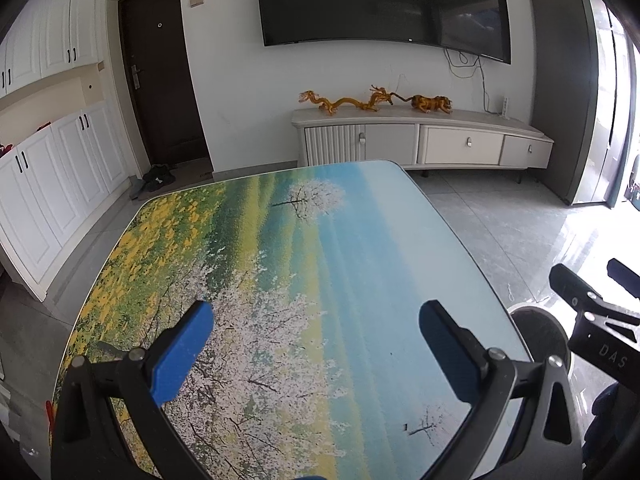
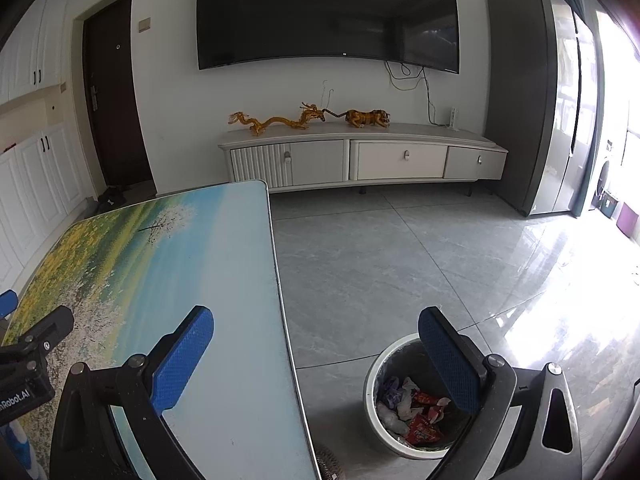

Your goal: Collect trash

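Over the table point(image 1: 304, 240): left gripper point(image 1: 316, 354) spread wide, holding nothing. Right of table, near: right gripper point(image 2: 316, 354) likewise apart, above bin point(image 2: 374, 376) on floor, trash point(image 2: 416, 412) inside.

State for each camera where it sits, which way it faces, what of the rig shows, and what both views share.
Left wrist: on the left claw, above the painted table, facing the TV wall; own open blue fingers and the right claw's body show.
Right wrist: on the right claw, over the table's right edge, facing likewise; trash bin below.
Shared: table, TV, cabinet.
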A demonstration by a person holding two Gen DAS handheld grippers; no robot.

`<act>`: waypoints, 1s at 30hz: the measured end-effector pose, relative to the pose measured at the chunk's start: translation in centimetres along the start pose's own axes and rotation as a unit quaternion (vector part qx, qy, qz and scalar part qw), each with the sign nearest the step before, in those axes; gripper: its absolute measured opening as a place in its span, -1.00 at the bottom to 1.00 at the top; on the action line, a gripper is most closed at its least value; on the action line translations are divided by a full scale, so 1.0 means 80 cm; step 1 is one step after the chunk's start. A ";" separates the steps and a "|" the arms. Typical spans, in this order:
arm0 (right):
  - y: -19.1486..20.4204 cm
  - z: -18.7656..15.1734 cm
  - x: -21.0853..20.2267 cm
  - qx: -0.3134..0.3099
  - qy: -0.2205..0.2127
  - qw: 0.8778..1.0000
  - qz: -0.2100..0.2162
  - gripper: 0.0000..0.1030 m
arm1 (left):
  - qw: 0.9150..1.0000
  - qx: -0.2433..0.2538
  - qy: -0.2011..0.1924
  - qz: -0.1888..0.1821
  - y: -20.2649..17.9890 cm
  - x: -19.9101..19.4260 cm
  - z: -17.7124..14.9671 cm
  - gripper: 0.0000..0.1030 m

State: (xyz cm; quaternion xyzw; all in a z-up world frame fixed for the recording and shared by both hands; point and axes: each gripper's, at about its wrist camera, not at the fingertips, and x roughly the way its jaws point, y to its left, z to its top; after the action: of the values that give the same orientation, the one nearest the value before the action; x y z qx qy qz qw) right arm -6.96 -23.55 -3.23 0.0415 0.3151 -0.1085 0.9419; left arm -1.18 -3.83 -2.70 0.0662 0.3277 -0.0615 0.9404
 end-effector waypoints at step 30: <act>-0.012 0.001 0.011 0.009 0.007 1.000 -0.003 1.00 | 1.000 0.012 0.021 0.005 -0.012 0.017 0.000 1.00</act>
State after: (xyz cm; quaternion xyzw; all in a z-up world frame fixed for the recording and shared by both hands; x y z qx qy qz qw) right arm -6.46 -24.65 -3.74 0.0496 0.3211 -0.1137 0.9389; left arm -0.26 -4.85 -3.66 0.0805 0.3464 -0.0595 0.9327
